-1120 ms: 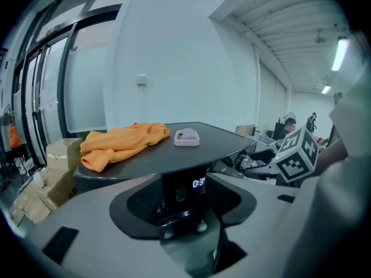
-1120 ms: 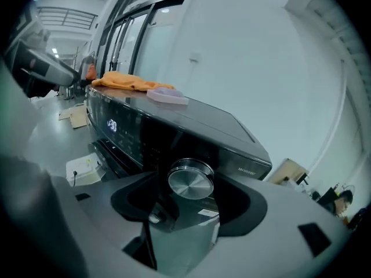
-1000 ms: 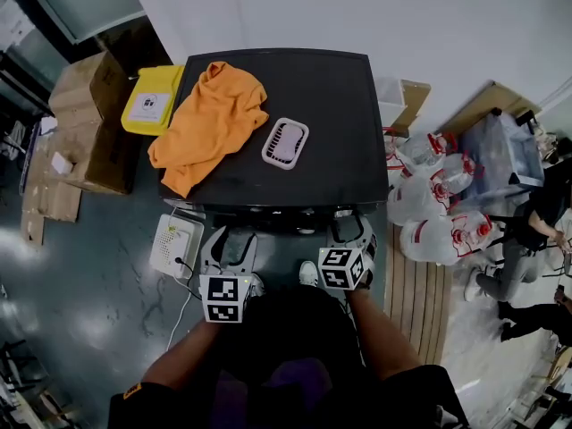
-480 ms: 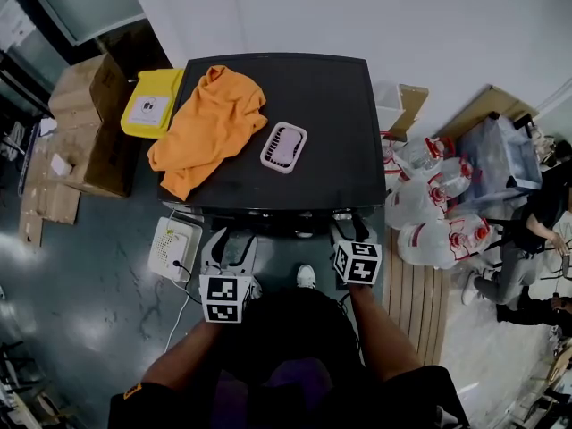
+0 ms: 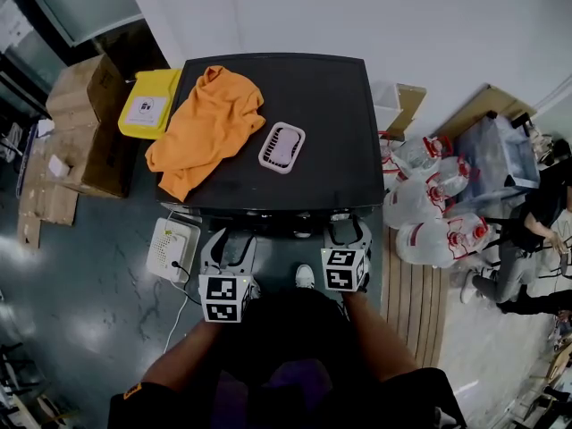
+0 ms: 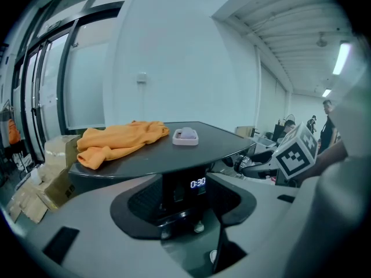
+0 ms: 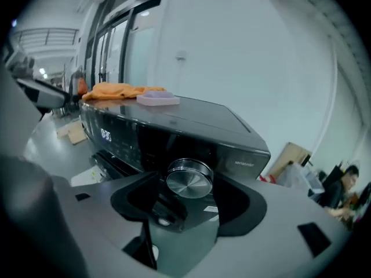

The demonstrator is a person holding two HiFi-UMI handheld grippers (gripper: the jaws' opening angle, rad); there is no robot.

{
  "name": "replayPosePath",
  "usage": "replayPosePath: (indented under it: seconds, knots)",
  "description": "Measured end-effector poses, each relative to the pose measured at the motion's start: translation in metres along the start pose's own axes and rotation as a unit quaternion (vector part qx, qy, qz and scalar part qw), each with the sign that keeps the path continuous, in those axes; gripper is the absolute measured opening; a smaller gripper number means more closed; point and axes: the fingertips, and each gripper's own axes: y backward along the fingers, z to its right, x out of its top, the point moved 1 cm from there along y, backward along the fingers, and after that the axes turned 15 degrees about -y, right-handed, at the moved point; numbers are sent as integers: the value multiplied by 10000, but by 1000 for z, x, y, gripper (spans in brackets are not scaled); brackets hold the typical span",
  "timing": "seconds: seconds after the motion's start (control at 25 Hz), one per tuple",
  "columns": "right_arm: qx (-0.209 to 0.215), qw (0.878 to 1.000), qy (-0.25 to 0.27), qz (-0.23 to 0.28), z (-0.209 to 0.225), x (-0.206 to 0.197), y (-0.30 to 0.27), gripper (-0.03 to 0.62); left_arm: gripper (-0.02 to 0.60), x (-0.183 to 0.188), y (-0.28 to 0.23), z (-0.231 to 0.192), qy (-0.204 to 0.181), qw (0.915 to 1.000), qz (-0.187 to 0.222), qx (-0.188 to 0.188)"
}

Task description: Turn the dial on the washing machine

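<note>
The black washing machine (image 5: 322, 105) stands in front of me. Its round silver dial (image 7: 189, 178) sits on the front panel, in the middle of the right gripper view. My right gripper (image 7: 188, 198) is held at the dial with a jaw on each side of it. Its jaws have just been opening, and a gap shows between each pad and the dial. In the head view, the right gripper (image 5: 344, 232) is at the panel's right end. My left gripper (image 5: 231, 244) is open before the lit display (image 6: 198, 183), with nothing between its jaws.
An orange cloth (image 5: 204, 123) and a small pink tray (image 5: 282, 147) lie on the machine's lid. A yellow box (image 5: 146, 104) and cardboard boxes (image 5: 89, 123) stand to the left. A white device (image 5: 170, 247) lies on the floor. Plastic jugs (image 5: 429, 213) and a person (image 5: 536, 231) are to the right.
The right gripper swung a little to the right, then back left, and rolled at the dial. The left gripper has not moved.
</note>
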Motion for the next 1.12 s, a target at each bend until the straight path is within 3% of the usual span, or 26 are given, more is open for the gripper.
replayPosePath:
  seconds: [0.12,0.4,0.6,0.76,0.88,1.0,1.12]
  knots:
    - [-265,9985,482,43,-3,-1,0,293,222,1,2,-2,-25,10000,9,26]
    - [-378,9988,314,0,1,1,-5,279,222,-1,5,-7,-49,10000,-20,59]
    - [54,9982,-595,-28,9,-2,-7,276,222,-4,7,-8,-34,10000,-36,65]
    - [675,9818,-1773,-42,15,-4,-7,276,222,-4,6,-6,-9,10000,-25,37]
    - [912,9715,-2189,-71,17,-5,-7,276,222,-5,4,-5,19,10000,-36,35]
    - [831,9765,-1987,-76,17,-5,-7,278,222,-4,3,-4,37,10000,-36,23]
    - [506,9903,-1292,-39,14,-4,-5,278,222,-3,2,-2,26,10000,-26,21]
